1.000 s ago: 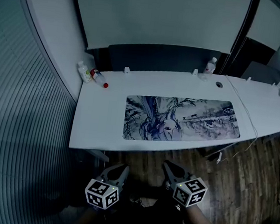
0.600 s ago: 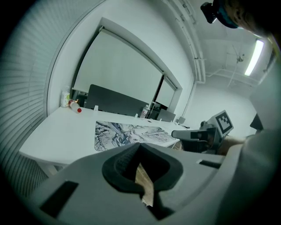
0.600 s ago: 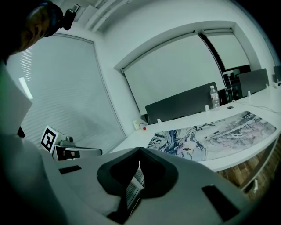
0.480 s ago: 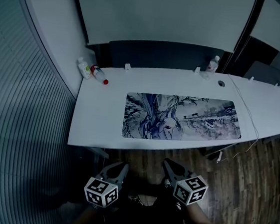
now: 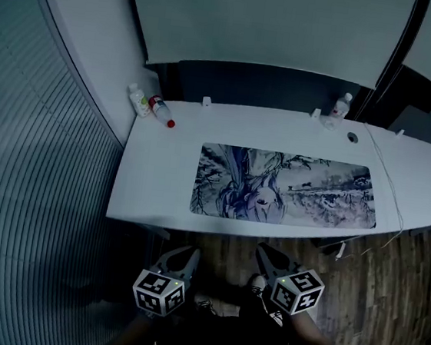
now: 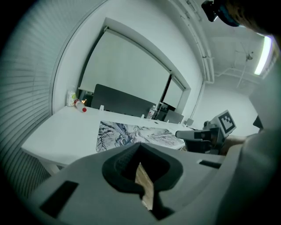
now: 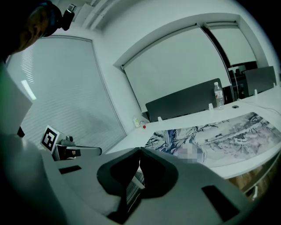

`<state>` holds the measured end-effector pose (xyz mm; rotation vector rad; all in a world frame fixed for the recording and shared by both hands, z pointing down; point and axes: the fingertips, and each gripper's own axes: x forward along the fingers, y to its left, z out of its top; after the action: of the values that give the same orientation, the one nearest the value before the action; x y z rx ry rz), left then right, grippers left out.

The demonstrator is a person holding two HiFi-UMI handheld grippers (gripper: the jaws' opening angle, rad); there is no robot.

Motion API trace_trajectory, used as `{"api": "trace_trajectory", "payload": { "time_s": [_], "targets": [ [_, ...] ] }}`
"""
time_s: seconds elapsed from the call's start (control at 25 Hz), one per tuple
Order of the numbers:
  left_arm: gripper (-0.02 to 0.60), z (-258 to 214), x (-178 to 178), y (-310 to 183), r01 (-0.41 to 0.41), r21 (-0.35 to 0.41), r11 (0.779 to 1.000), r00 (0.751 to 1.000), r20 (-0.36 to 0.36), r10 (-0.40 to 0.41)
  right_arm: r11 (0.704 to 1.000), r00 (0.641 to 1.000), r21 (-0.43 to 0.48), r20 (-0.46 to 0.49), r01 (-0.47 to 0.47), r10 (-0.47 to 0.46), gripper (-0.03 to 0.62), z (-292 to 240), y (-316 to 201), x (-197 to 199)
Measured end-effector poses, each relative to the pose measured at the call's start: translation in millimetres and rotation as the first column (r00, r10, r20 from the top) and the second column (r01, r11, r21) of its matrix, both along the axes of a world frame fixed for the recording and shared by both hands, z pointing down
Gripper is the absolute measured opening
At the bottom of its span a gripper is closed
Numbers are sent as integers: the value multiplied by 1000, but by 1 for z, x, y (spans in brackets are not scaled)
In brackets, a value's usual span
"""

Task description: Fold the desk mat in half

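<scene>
The desk mat, printed with an ink-style drawing, lay flat and fully unfolded on the white bench. Both pairs of tongs were held off the near edge of the mat, over the wooden floor, well short of touching it. The left tongs were closed tip to tip with nothing between them, opposite the mat's left end. The right tongs were likewise pressed together and empty, opposite the mat's middle. Beyond the mat's far left corner lay a white bottle and a red-capped bottle side by side. A clear water bottle stood beyond the mat's far right corner. A white cable ran just beside the mat's right end.
</scene>
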<state>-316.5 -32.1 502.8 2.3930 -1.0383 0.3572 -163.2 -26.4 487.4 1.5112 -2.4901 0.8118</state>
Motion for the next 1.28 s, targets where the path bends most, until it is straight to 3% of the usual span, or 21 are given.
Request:
{"api": "trace_trajectory", "payload": {
  "time_s": [0.52,1.28],
  "targets": [
    [6,20,20,-28,145,-30,989,989,43,-143,996,995,-6,27,94,-94,23,10,-41,32],
    [6,58,68,-51,319,-71,945,941,139,-308,968,968,-57,72,246,-241,23,38,-60,90]
  ]
}}
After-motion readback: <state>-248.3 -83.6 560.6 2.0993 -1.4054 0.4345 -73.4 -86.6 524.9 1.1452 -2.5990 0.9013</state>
